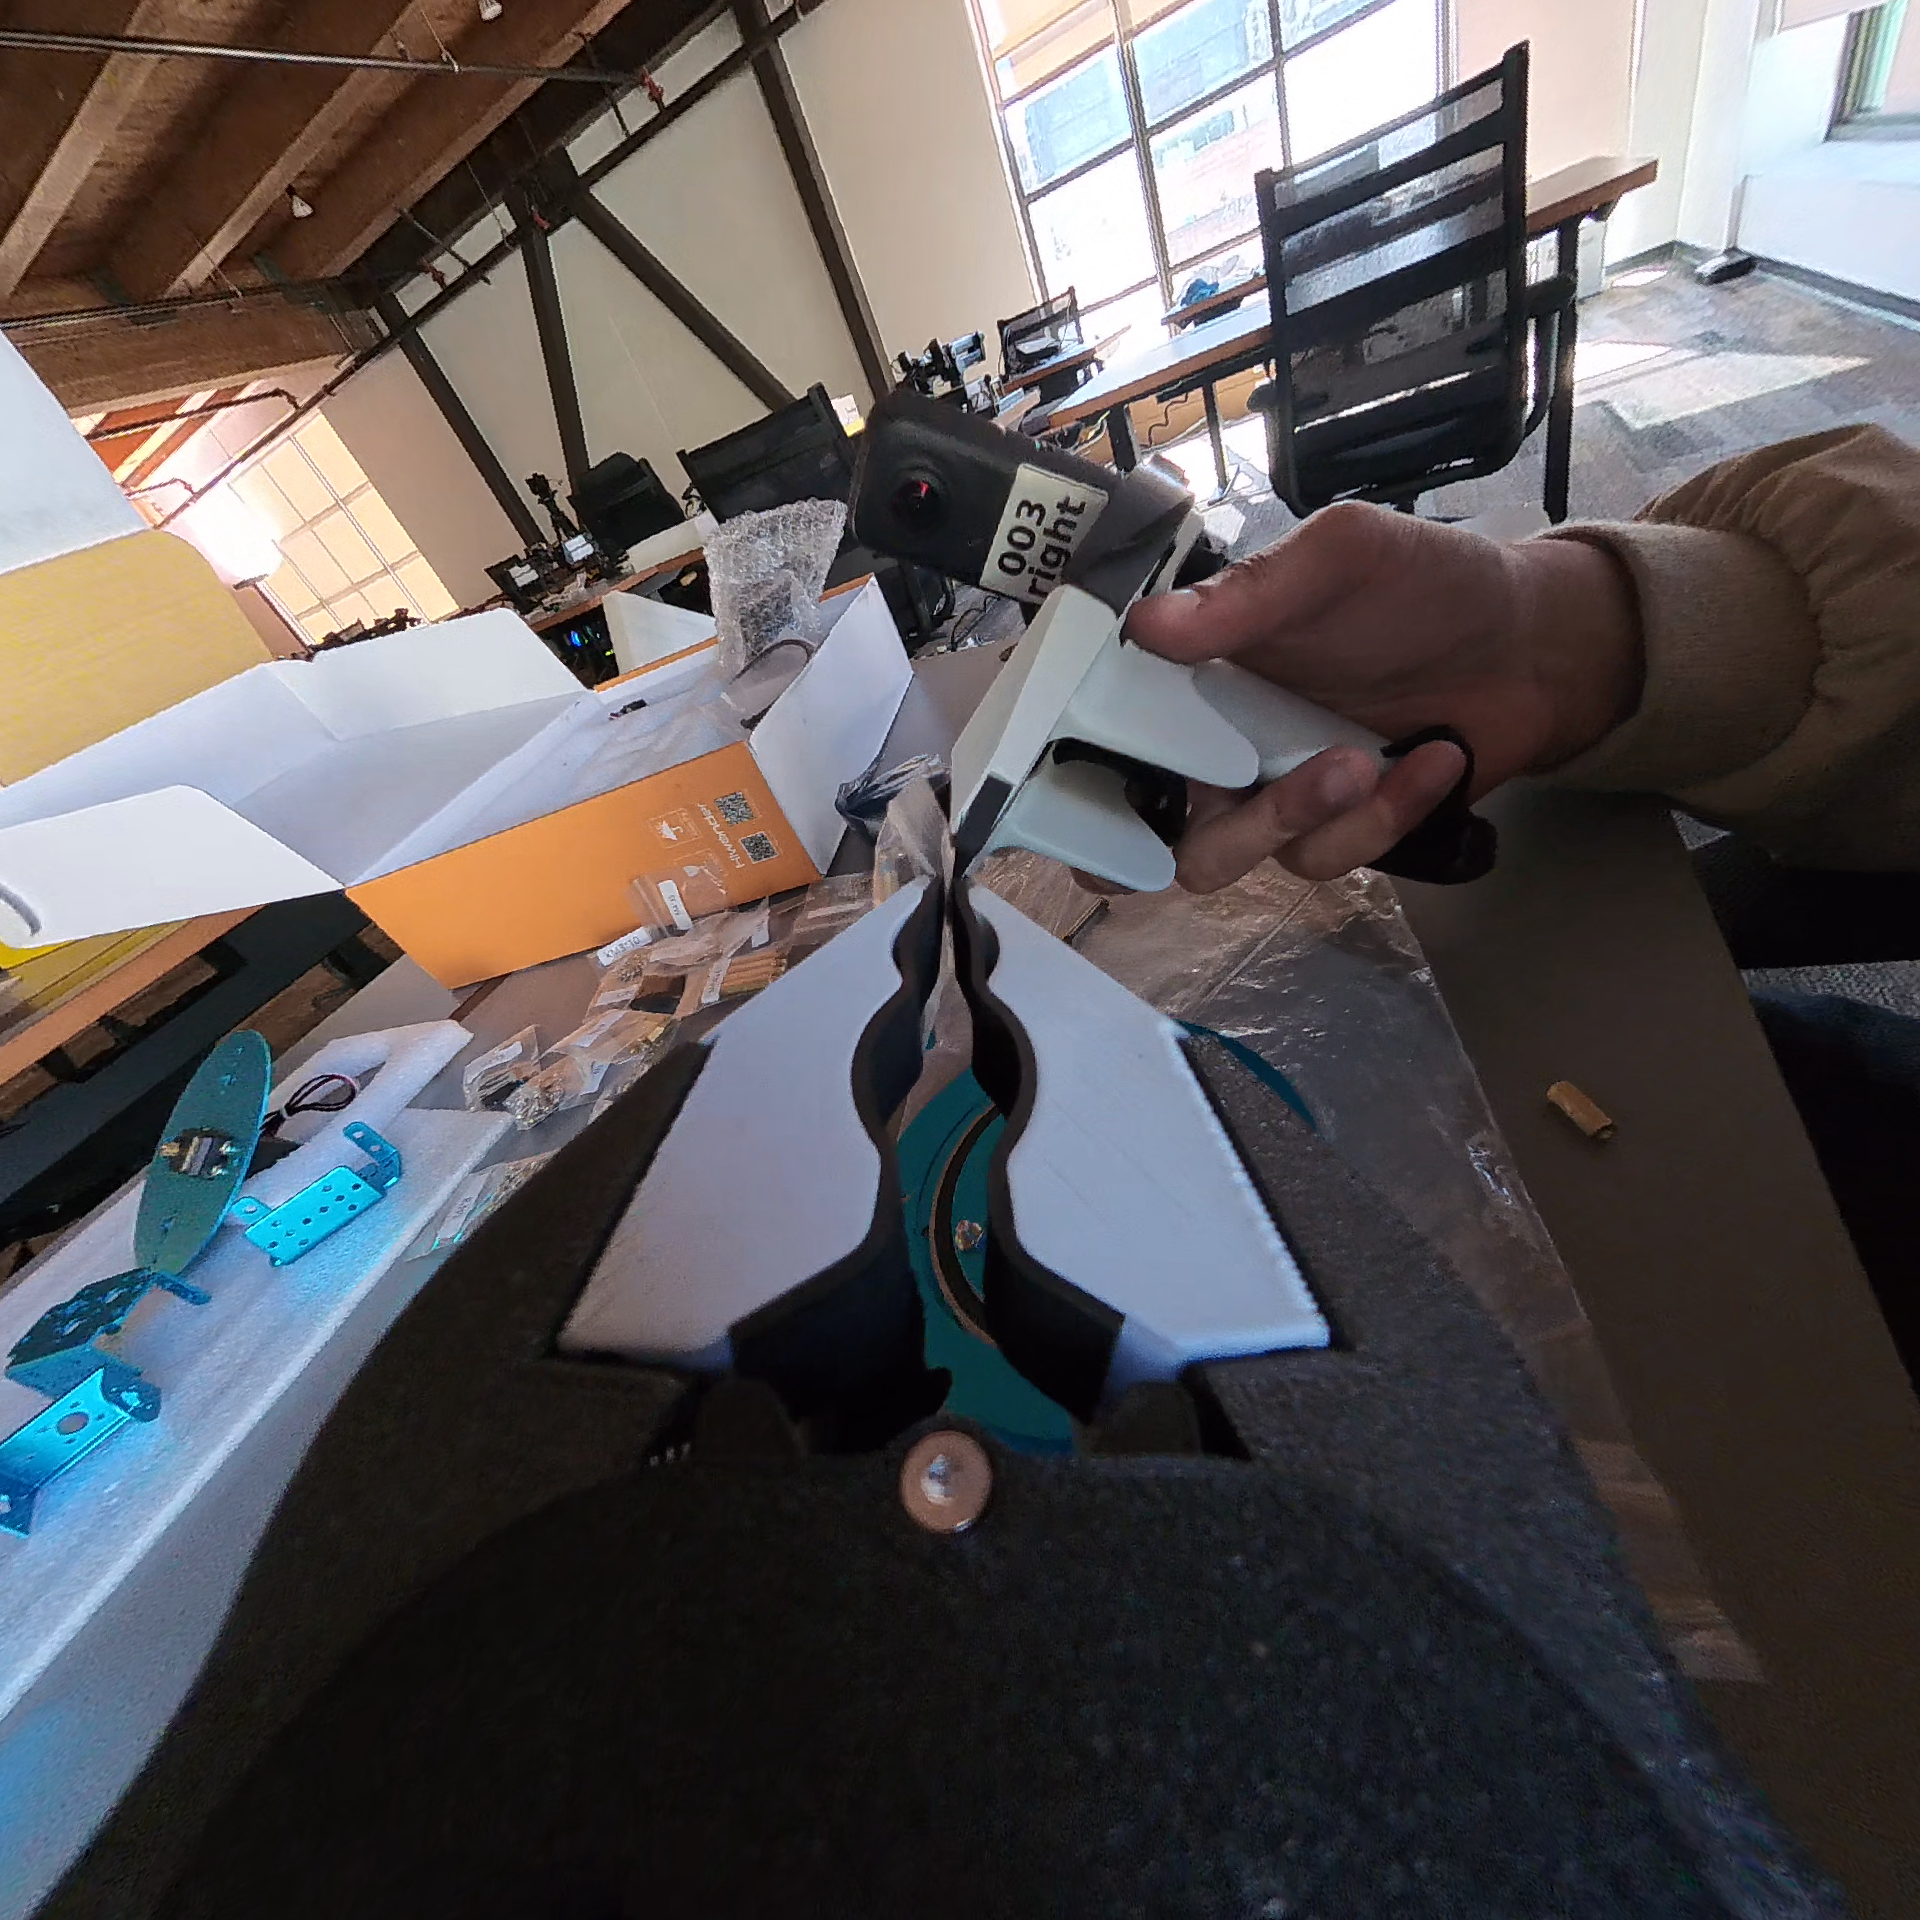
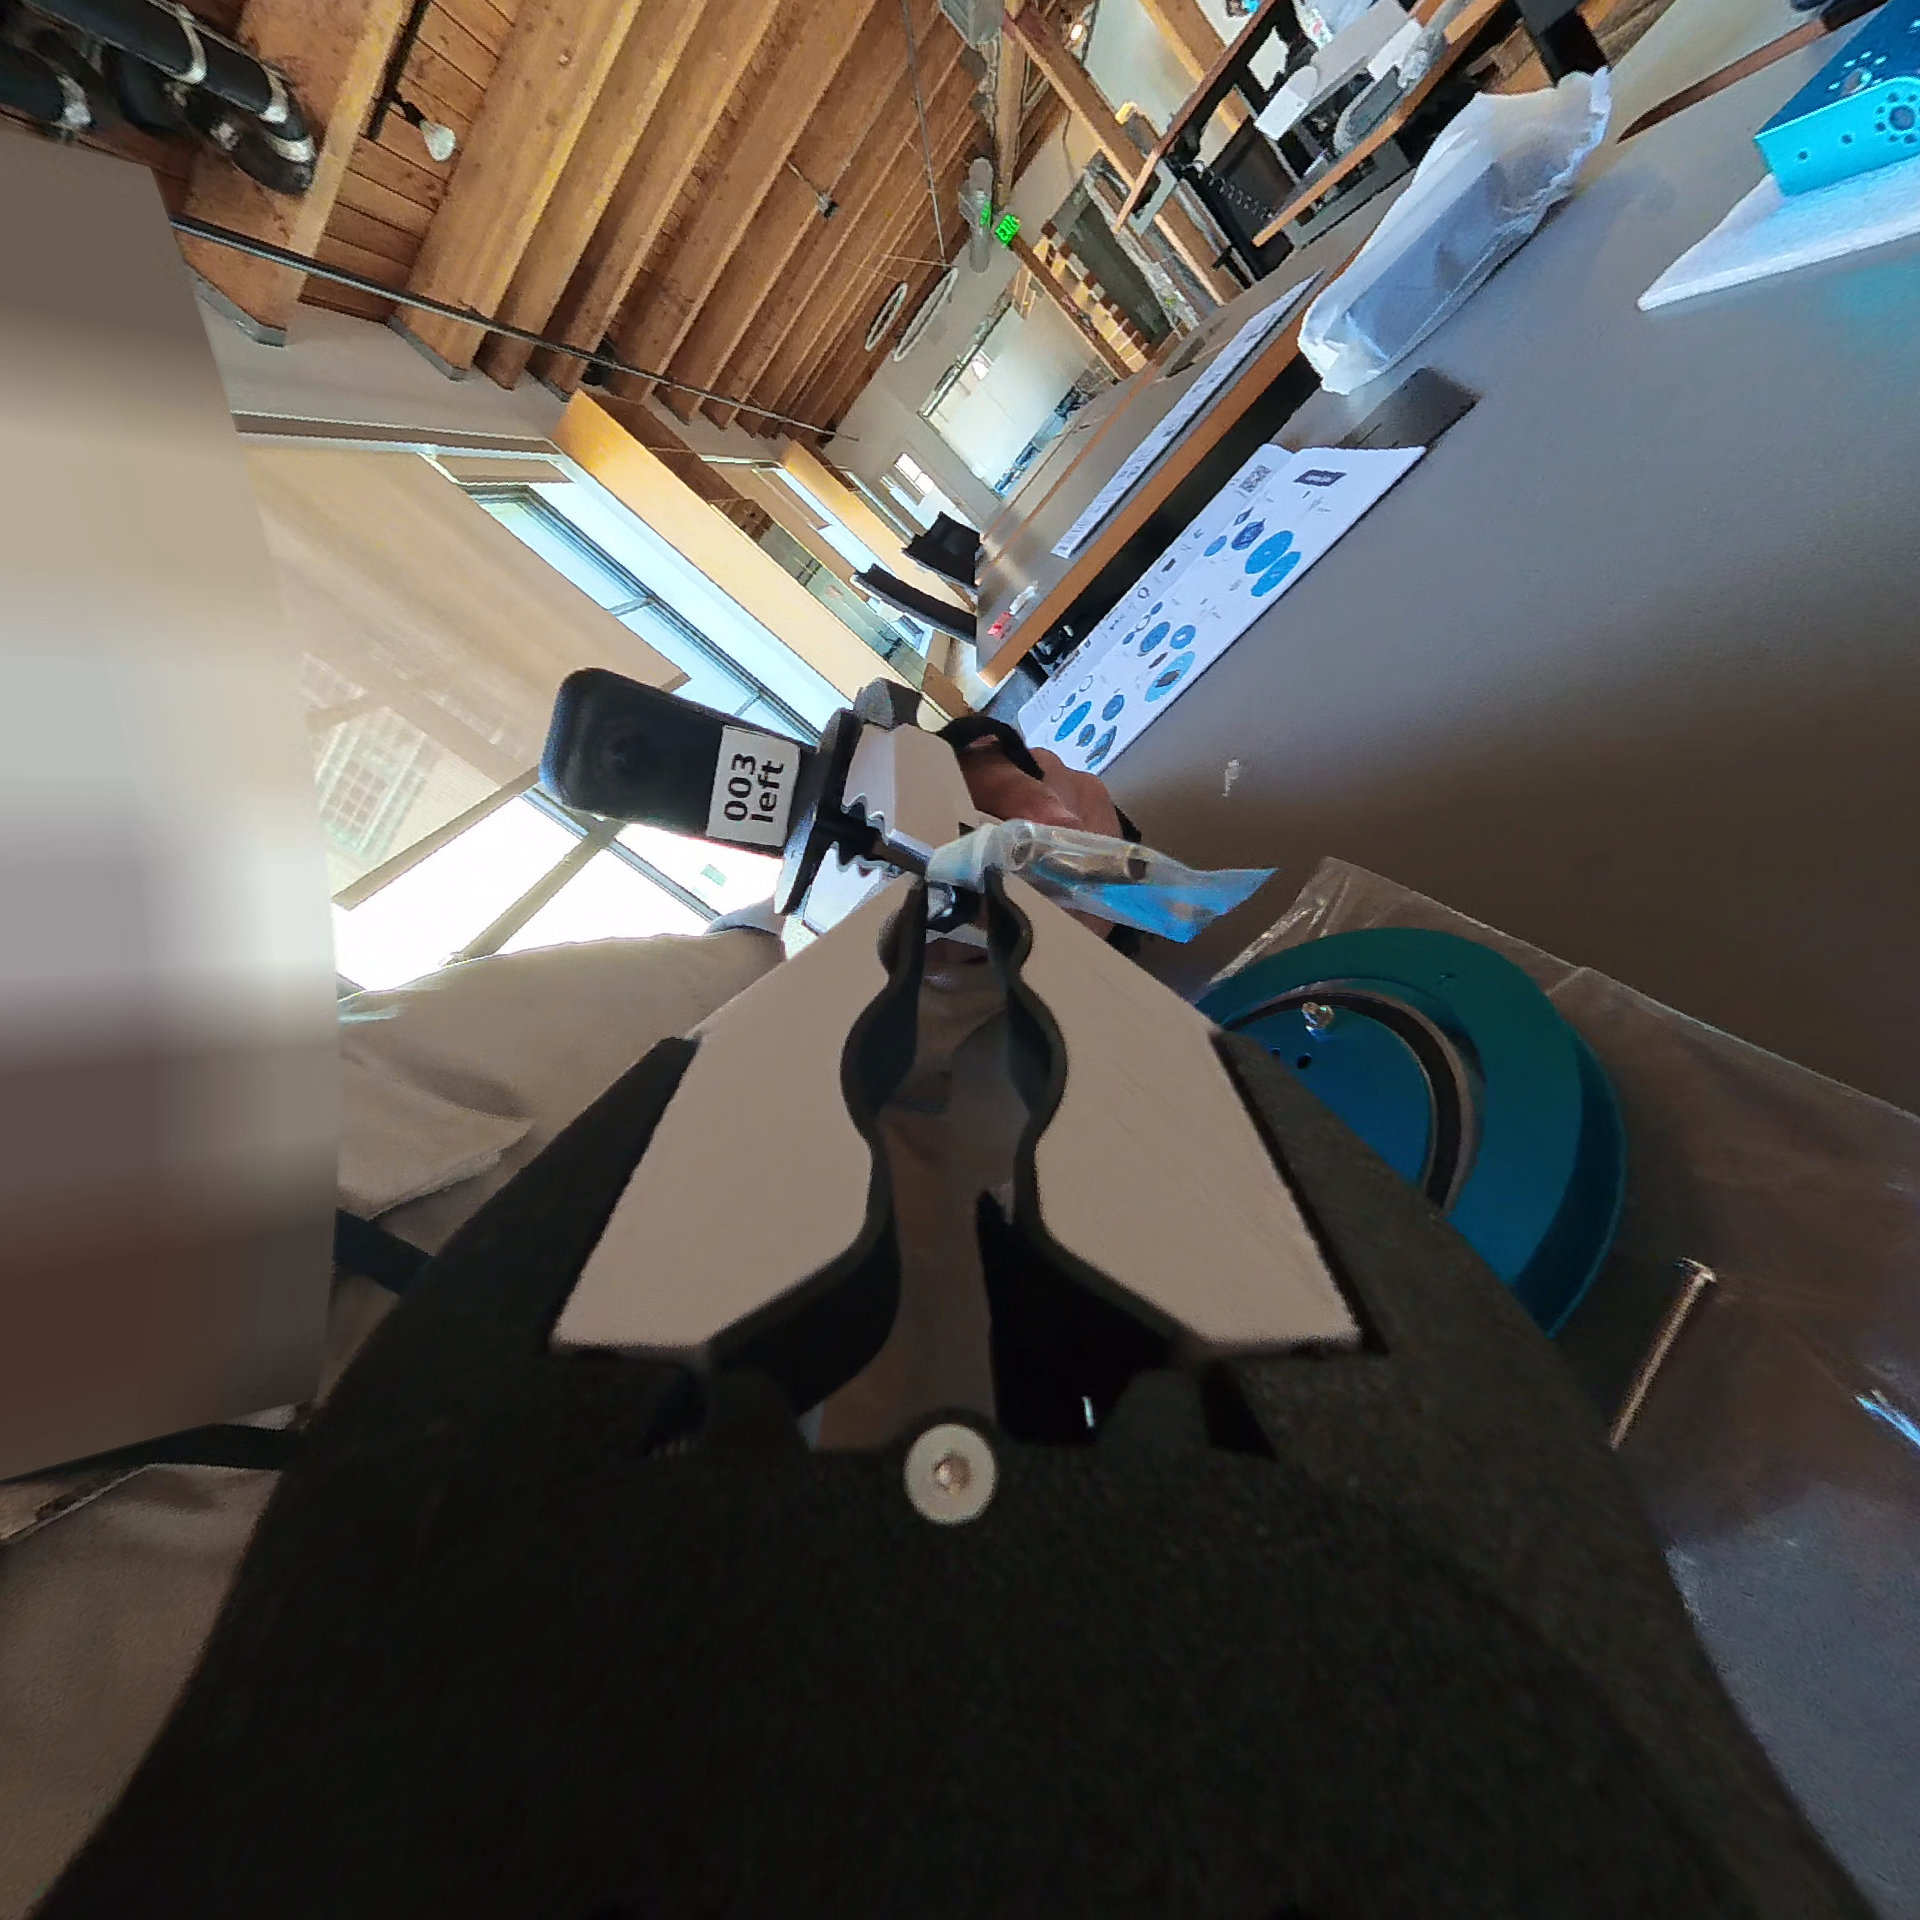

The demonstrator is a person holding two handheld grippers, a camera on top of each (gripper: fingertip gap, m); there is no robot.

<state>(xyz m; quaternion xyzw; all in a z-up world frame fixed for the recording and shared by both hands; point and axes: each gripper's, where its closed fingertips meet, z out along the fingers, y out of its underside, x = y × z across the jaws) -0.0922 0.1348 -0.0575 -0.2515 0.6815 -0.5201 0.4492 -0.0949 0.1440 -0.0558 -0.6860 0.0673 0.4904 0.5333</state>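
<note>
Hanging between the two sets of fingertips, a small clear plastic bag holding metal hardware is pinched by the left gripper and, just beyond its tips, by the right gripper, unopened as far as shows, above a teal disc on a plastic sheet.

My left gripper and right gripper meet tip to tip, fingers pinched nearly closed, right hand gripping its handle.
</note>
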